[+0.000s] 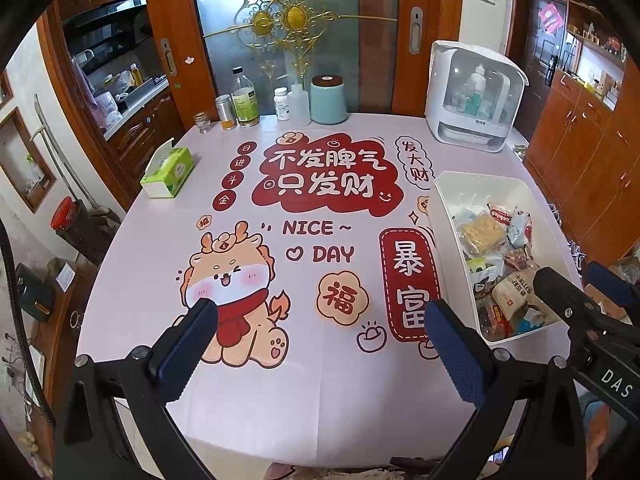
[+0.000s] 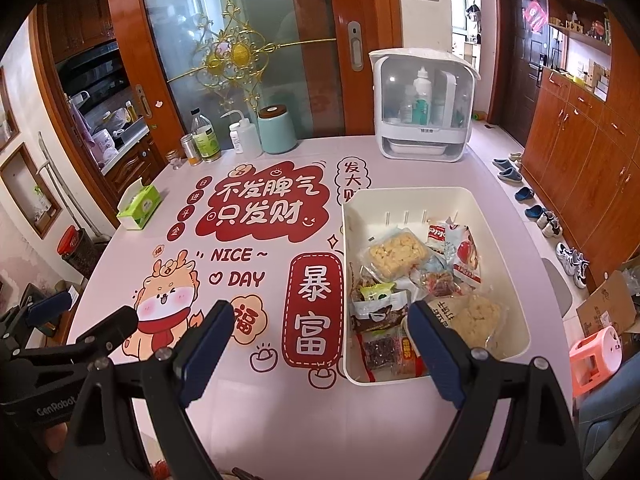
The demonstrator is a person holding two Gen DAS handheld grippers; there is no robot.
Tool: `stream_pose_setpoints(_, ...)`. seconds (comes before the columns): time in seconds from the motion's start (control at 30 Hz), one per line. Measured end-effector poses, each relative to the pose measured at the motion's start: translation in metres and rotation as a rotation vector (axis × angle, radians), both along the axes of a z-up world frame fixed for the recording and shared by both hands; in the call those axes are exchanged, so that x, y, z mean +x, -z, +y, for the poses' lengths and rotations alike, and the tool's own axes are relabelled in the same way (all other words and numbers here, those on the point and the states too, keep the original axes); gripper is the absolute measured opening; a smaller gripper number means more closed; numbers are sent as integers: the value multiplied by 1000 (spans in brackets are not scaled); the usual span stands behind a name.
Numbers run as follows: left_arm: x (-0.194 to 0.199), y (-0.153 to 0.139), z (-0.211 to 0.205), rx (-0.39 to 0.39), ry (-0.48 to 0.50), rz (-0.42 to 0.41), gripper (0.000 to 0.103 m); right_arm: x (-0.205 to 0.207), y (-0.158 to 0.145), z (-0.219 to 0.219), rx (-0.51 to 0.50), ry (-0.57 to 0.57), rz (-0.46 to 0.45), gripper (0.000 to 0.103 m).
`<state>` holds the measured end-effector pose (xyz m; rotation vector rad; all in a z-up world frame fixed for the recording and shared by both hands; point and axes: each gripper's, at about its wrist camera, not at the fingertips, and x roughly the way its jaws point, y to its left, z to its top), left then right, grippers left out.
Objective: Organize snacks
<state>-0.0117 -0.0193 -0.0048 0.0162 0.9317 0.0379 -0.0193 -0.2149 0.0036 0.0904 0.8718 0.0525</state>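
A white plastic bin [image 2: 404, 200] stands on the right side of the pink printed tablecloth and holds several wrapped snacks [image 2: 396, 256]. It also shows in the left wrist view [image 1: 472, 184], with the snacks [image 1: 496, 264] piled inside. My left gripper [image 1: 320, 324] is open and empty above the cloth, left of the bin. My right gripper [image 2: 320, 328] is open and empty over the bin's near left edge. The right gripper [image 1: 580, 280] shows at the right of the left wrist view, over the bin's near end.
A green tissue box [image 2: 138, 204] lies at the table's left edge. Bottles, a can and a teal canister [image 2: 277, 128] stand along the far edge. A white cabinet with bottles [image 2: 424, 108] stands at the far right. Shoes [image 2: 532, 212] and a pink stool [image 2: 596, 356] are on the floor at right.
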Motion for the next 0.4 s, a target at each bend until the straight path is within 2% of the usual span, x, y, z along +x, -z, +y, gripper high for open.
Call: stream_pose_setpoints(0.4,-14,3,-3,0,13,6,102,-7,-1,-3,2,1,2,89)
